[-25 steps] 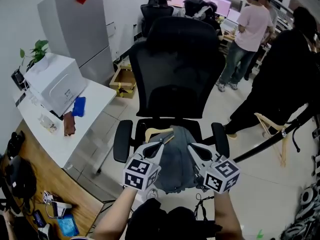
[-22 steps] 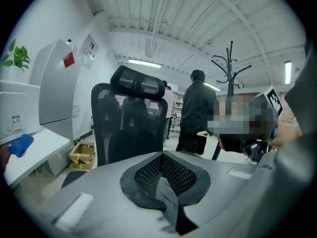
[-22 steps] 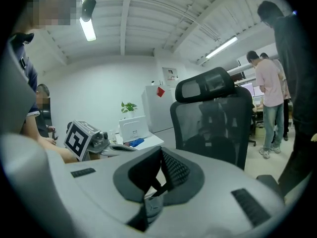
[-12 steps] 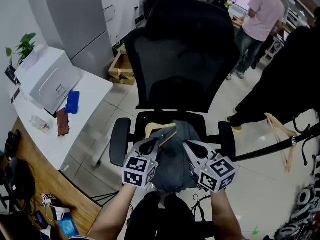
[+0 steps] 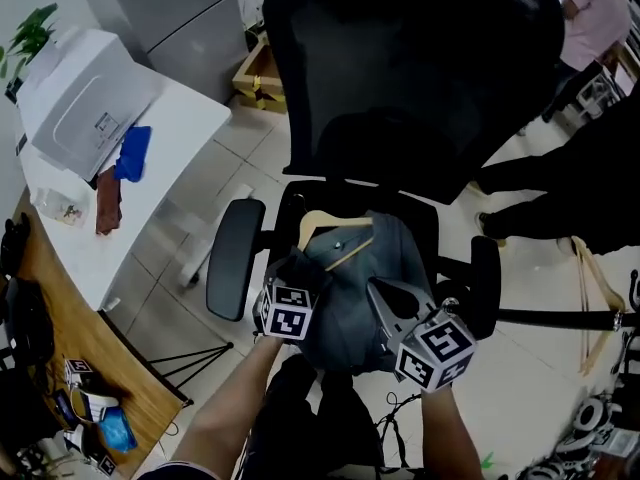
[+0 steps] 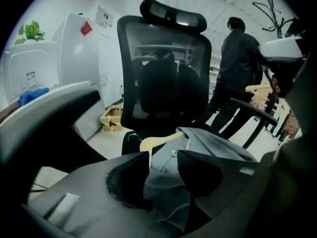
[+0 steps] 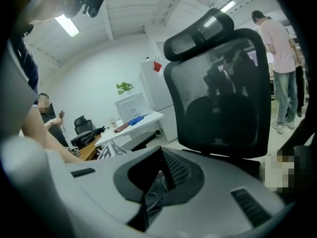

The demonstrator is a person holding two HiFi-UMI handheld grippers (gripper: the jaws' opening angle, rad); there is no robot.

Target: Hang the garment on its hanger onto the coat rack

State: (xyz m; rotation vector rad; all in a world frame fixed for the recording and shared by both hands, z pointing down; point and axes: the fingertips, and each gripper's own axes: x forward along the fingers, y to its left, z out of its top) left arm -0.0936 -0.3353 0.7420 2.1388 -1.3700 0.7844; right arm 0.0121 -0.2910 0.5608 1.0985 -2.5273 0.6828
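Head view: grey garment (image 5: 350, 288) on its wooden hanger (image 5: 325, 223) lies on the office chair (image 5: 295, 200) seat, between both armrests (image 5: 232, 258). The left gripper (image 5: 298, 270) fingers, just spreading, straddle its cloth; the right gripper (image 5: 378, 290) fingers are pressed together.

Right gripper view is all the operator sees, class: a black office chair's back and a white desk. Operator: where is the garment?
Observer: The grey garment lies on the chair seat, on its wooden hanger.
Operator: Does anything grip it?
Observer: The left tool has jaws that have just been opening and stand apart, grey fabric between them.
Operator: And where must it go?
Observer: The coat rack shows top right in the left gripper view.
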